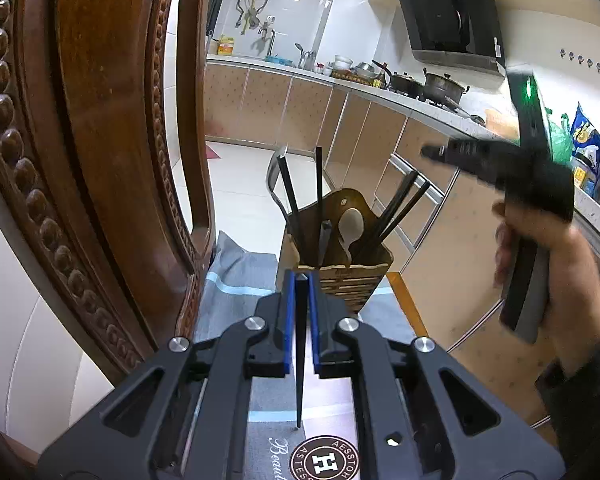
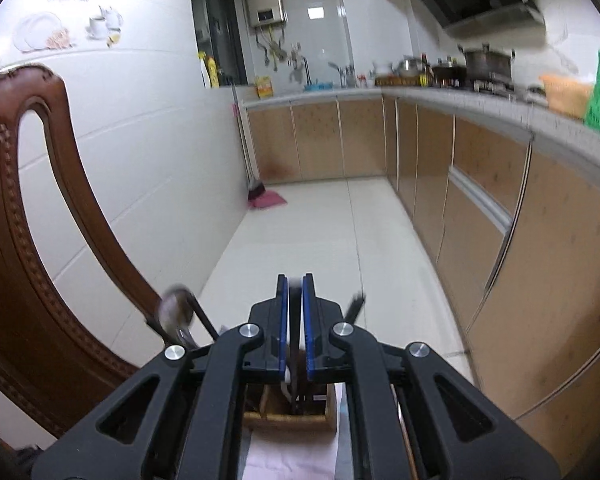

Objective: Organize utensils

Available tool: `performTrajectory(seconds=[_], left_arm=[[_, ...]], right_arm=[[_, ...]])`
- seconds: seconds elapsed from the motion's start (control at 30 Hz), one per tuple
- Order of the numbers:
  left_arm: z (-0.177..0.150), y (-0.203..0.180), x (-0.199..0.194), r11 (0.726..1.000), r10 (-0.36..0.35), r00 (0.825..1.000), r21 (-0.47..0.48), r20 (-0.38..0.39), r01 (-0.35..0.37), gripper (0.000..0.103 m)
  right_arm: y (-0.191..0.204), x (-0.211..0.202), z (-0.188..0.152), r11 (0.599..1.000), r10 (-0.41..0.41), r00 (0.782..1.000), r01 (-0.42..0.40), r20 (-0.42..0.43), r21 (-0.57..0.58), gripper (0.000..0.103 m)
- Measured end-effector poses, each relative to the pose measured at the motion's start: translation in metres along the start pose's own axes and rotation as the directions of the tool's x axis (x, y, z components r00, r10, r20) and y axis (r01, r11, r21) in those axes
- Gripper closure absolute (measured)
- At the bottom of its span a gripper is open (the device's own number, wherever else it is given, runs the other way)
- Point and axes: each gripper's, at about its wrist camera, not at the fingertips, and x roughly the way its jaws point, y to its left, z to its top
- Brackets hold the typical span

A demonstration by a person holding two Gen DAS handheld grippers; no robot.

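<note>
Upright, tip down, black chopstick (image 1: 301, 344) in left gripper (image 1: 301, 280) (pads clamped); right gripper (image 2: 295, 280) nearly closed, empty.

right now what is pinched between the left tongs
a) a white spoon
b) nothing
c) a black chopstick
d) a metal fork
c: a thin black chopstick runs down between the blue pads of the left tongs, while the white spoon stands in the wooden holder ahead.

Left hand-held gripper (image 1: 302, 280): black linkage arms, silver screws, blue pads; dark sleeve (image 1: 588, 380).
</note>
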Motion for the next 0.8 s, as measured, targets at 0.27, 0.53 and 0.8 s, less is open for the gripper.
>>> performTrajectory(seconds=[0.27, 0.53, 0.8], left_arm=[[-0.002, -0.004, 0.003, 1.0, 0.017, 1.0, 0.0, -0.005, -0.017, 0.096], [0.035, -0.016, -0.015, 0.999, -0.029, 0.999, -0.04, 0.043, 0.03, 0.096], [0.12, -0.036, -0.02, 0.995, -0.006, 0.983, -0.098, 0.185, 0.025, 0.096]], right_arm=[[-0.03, -0.054, -0.093, 0.994, 0.07, 0.995, -0.075, 0.066, 0.085, 0.023], [-0.074, -0.064, -0.188, 0.973, 0.098, 0.995, -0.091, -0.026, 0.214, 0.02], [-0.098, -0.054, -0.187, 0.979, 0.049, 0.999, -0.045, -0.011, 0.199, 0.02]])
